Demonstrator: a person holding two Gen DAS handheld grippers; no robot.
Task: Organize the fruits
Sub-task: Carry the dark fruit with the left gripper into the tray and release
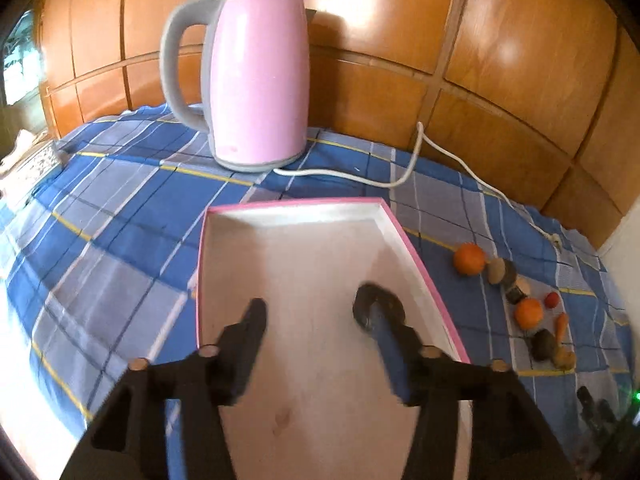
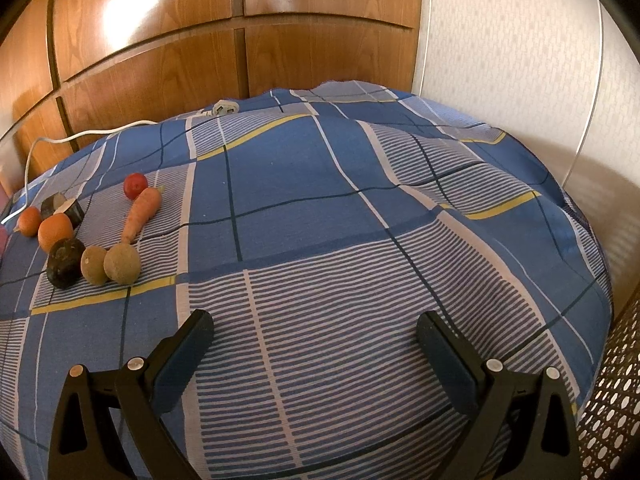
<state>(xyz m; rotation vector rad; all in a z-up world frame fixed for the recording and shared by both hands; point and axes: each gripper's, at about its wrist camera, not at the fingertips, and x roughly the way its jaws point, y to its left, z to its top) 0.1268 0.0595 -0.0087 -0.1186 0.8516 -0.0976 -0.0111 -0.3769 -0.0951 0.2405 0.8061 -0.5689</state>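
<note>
The carrot (image 2: 142, 214) lies flat, tip pointing toward the right gripper (image 2: 316, 344), up-left of its wide-open, empty fingers. The left gripper (image 1: 310, 312) hangs half-open over the tray (image 1: 416, 256), empty.

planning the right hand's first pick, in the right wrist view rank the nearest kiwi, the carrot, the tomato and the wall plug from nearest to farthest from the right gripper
1. Kiwi, ahead-left of the right gripper, front of the cluster.
2. Carrot, just behind the kiwi, angled away.
3. Tomato, at the carrot's far end.
4. Wall plug, at the cloth's far edge by the wooden panels.
</note>
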